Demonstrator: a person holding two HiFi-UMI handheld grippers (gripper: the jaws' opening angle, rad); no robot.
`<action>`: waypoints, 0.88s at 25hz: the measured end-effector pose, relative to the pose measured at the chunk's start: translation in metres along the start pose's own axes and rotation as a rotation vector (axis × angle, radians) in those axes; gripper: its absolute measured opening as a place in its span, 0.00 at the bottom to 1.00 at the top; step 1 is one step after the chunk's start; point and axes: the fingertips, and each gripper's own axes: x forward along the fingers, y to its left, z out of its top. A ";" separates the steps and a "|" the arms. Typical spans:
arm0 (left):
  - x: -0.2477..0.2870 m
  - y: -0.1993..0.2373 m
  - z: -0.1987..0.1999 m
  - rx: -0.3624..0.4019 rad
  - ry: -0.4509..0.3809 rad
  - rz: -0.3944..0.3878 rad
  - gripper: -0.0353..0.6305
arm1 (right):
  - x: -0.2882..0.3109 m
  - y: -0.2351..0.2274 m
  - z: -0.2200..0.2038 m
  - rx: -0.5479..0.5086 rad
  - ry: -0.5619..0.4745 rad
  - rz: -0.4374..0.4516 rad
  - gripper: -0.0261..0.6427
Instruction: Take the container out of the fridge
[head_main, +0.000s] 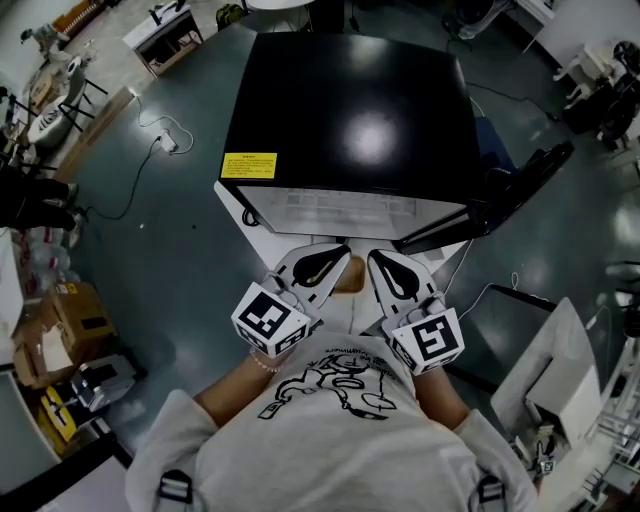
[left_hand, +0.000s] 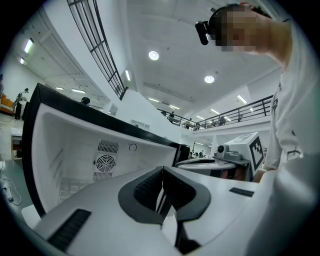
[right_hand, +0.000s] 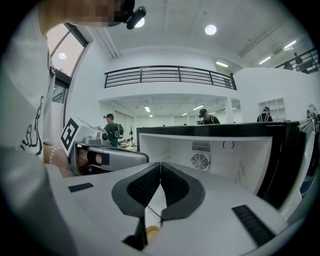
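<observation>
We judge the task to be at an early or middle stage. The fridge (head_main: 350, 110) stands with its door (head_main: 520, 185) swung wide to our right, so the opening step is done.

We see no container plainly in any view. The part of the white cavity that both gripper views show is bare, with only the fan (right_hand: 200, 161) on its back wall. The lower part of the cavity is hidden behind the gripper bodies.

From the head view, a tan patch (head_main: 350, 280) sits between and just below the two grippers, in front of the fridge opening. We cannot tell whether it is the container.

The left gripper (head_main: 340, 256) and the right gripper (head_main: 376, 258) hover side by side before the opening, tips close together and pointing into it. Each has its jaws together, pads meeting, and we make out nothing clamped between them. If the container is in the lower cavity, reaching in, gripping it and drawing it out remain to be done.

The fridge has a glossy black top and a yellow label (head_main: 249, 165) near its front left corner. What it stands on is out of sight. Around it lies a dark greenish floor (head_main: 170, 230) with a white cable (head_main: 150, 150) trailing across it and cardboard boxes (head_main: 60, 320) at our left. The room is a tall white hall with a railing (right_hand: 170, 75) along an upper gallery, and people (right_hand: 110, 127) stand far off.
</observation>
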 end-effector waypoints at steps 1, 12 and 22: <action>0.000 0.000 0.001 0.000 -0.001 -0.001 0.08 | 0.000 0.000 0.001 -0.001 -0.003 0.001 0.08; 0.000 -0.003 0.003 -0.004 0.003 -0.004 0.08 | -0.003 0.001 0.007 0.003 -0.011 0.005 0.08; 0.000 -0.002 0.000 -0.011 0.003 -0.006 0.08 | -0.002 0.001 0.005 0.001 -0.007 0.001 0.08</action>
